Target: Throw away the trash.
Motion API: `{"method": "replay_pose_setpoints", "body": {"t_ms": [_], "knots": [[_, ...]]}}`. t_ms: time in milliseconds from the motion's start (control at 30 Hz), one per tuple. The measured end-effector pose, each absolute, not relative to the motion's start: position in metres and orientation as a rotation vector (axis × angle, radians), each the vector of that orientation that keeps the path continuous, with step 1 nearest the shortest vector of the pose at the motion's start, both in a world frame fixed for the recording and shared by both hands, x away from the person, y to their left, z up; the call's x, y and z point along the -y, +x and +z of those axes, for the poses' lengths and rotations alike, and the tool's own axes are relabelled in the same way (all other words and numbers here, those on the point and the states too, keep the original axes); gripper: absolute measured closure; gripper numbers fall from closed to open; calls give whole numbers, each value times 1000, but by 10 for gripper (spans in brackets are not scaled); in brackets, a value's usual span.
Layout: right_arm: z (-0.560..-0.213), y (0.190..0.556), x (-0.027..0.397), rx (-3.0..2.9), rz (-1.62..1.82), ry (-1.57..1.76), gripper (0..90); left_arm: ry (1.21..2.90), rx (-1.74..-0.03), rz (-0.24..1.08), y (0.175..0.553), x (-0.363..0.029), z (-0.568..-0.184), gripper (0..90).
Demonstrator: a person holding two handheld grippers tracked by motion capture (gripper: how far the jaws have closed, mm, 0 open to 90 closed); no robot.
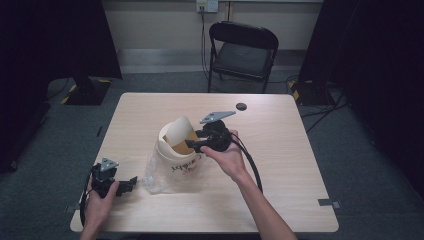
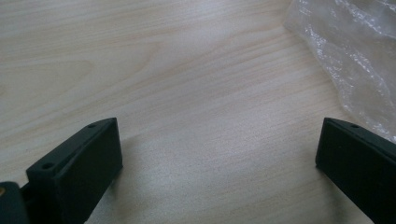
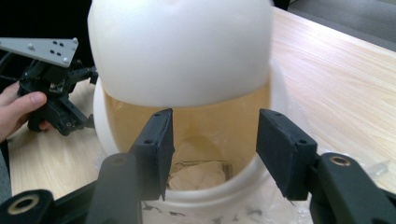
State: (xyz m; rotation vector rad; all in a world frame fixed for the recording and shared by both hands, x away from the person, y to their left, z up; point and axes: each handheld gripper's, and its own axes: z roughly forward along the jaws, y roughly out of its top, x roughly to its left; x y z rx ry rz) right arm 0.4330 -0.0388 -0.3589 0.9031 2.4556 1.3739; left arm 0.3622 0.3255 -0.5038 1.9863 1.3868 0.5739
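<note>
at mid-table the cream tub (image 1: pixel 176 160) stands upright, mouth up, lid tilted back; right gripper (image 3: pixel 212 154) half-open, empty, over its rim; left gripper (image 2: pixel 219 158) wide open on the table (image 2: pixel 187 70).

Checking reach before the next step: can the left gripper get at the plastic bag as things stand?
Probably yes. The left gripper rests on the table with open fingers, the bag lies just ahead of it, and bare wood is all that lies between them.
</note>
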Motion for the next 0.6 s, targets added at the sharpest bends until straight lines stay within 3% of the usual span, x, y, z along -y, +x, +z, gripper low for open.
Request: {"method": "replay_pose_setpoints", "body": {"t_ms": [600], "knots": [[-361,432,92,-2348,1338,1025,367,1987,-1387,577,362,-325,-504,2]]}}
